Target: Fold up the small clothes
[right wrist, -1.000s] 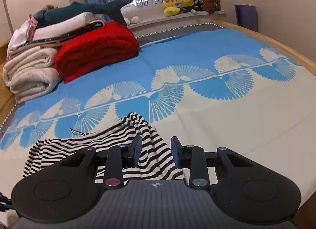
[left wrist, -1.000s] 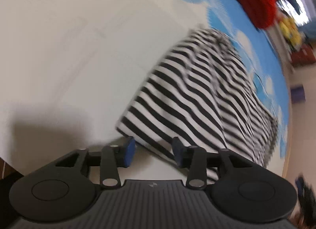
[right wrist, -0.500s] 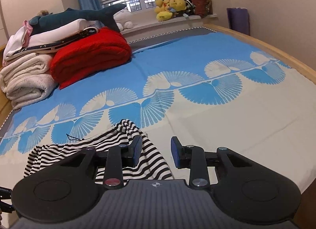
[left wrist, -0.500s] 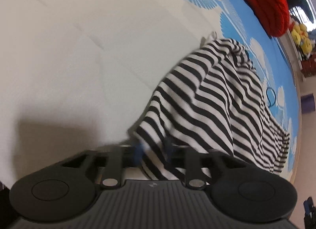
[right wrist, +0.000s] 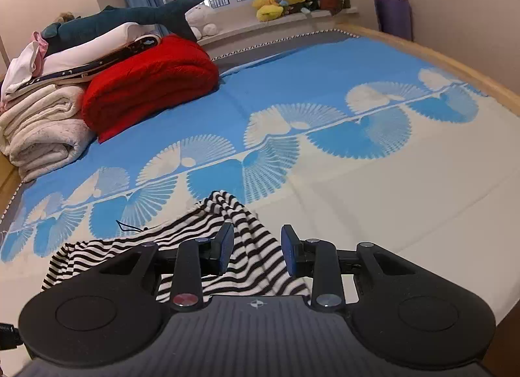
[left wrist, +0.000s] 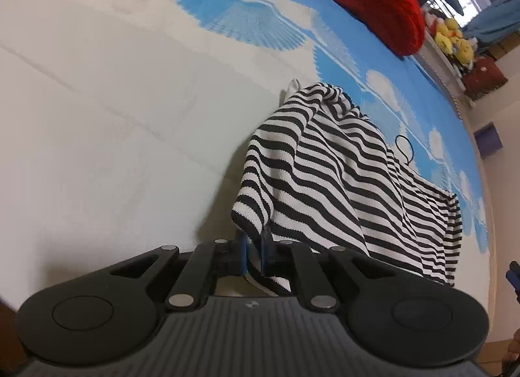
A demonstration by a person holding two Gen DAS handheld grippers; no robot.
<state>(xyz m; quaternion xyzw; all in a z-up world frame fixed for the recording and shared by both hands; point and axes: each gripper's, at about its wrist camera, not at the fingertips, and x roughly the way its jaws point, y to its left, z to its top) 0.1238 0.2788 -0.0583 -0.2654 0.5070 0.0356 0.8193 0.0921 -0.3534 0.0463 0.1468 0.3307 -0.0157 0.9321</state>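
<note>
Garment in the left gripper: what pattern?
Black and white stripes on the garment; clearest in the left wrist view.

- You have one striped garment [right wrist: 247,247] on the bed [right wrist: 422,182], black and white, well apart from the red blanket and nearer you.
- You hold two claws: the left claw [left wrist: 254,248] has just been closing and pinches the garment's edge; the right claw [right wrist: 257,248] stands parted above it.
- One red blanket [right wrist: 149,84] lies folded on the bed.
- One shark plush [right wrist: 130,16] lies on the pile just beside the red blanket.
- About two cream blankets [right wrist: 42,130] are stacked touching the red blanket; you cannot count the layers above them.
- One purple bag [right wrist: 393,16] stands well apart from the red blanket, by the wall.
</note>
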